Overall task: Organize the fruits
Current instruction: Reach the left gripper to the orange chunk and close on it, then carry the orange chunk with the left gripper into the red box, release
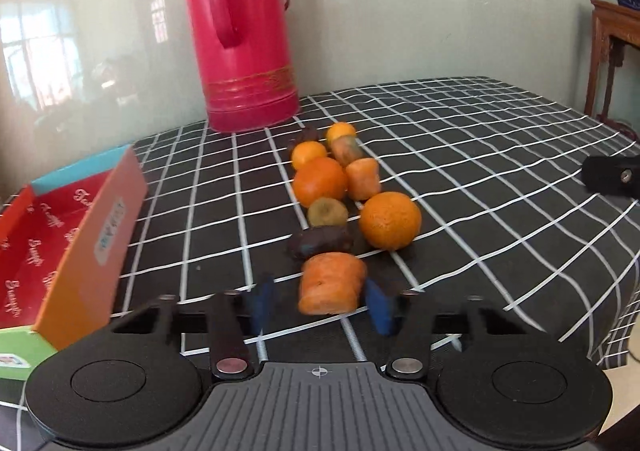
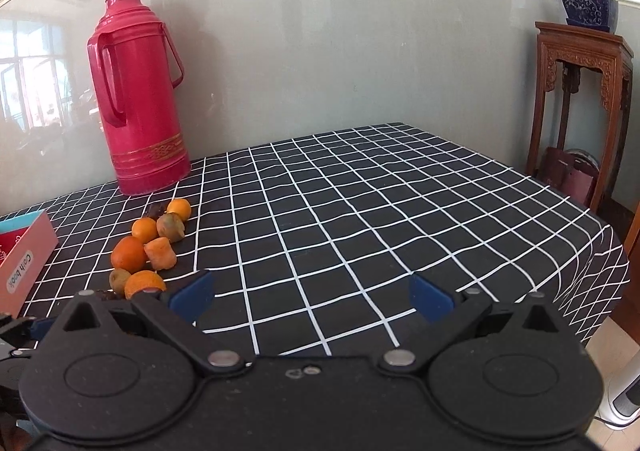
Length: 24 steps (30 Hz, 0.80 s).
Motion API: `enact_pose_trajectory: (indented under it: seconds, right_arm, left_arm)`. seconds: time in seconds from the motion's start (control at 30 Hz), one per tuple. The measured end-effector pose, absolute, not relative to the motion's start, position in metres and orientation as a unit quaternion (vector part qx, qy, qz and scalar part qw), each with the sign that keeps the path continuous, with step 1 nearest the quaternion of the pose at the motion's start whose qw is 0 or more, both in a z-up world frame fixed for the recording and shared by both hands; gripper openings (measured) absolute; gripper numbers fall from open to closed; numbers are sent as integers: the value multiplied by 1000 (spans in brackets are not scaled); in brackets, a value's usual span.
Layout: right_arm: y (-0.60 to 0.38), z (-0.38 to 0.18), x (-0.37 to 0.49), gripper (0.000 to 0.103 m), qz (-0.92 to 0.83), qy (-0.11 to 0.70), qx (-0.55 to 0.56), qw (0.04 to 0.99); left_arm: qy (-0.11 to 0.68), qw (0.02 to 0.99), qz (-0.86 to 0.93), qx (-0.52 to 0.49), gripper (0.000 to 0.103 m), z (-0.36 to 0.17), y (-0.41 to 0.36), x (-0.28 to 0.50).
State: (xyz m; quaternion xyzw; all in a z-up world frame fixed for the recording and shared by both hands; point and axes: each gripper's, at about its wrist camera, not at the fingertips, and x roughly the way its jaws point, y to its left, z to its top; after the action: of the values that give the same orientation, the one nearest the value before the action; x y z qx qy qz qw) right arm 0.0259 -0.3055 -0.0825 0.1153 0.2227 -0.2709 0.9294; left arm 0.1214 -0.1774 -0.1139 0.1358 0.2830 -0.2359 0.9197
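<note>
The left gripper (image 1: 320,305) brackets a carrot chunk (image 1: 331,283), jaws not yet closed. The right gripper (image 2: 312,297) gapes wide, holding nothing. The box (image 1: 84,227) shows no fruit inside; the pile (image 1: 336,187) remains unsorted.

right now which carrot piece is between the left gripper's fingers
The nearest carrot chunk, sitting between the left gripper fingers; the other two pieces lie farther back among the oranges.

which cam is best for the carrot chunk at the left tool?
Left wrist. The carrot chunk sits close and unobstructed between the open blue fingertips of the left tool, lying on the checked cloth. In the right wrist view that chunk is hidden behind the right tool body.
</note>
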Motion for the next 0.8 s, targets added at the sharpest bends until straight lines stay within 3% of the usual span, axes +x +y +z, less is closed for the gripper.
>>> enact_pose_trajectory:
  seconds: [0.27, 0.43, 0.6, 0.8]
  right_arm:
    - [-299, -82, 28, 97, -260, 221, 105, 934]
    - [-296, -82, 29, 97, -247, 219, 110, 938]
    - [-289, -84, 34, 97, -235, 226, 103, 940]
    - [-275, -86, 40, 97, -217, 230, 91, 944]
  left_arm:
    - [271, 926, -227, 130, 34, -113, -175, 117]
    - [220, 948, -196, 123, 34, -95, -158, 113]
    - [184, 969, -132, 97, 34, -74, -124, 122]
    - [201, 978, -24, 59, 34, -65, -69, 152]
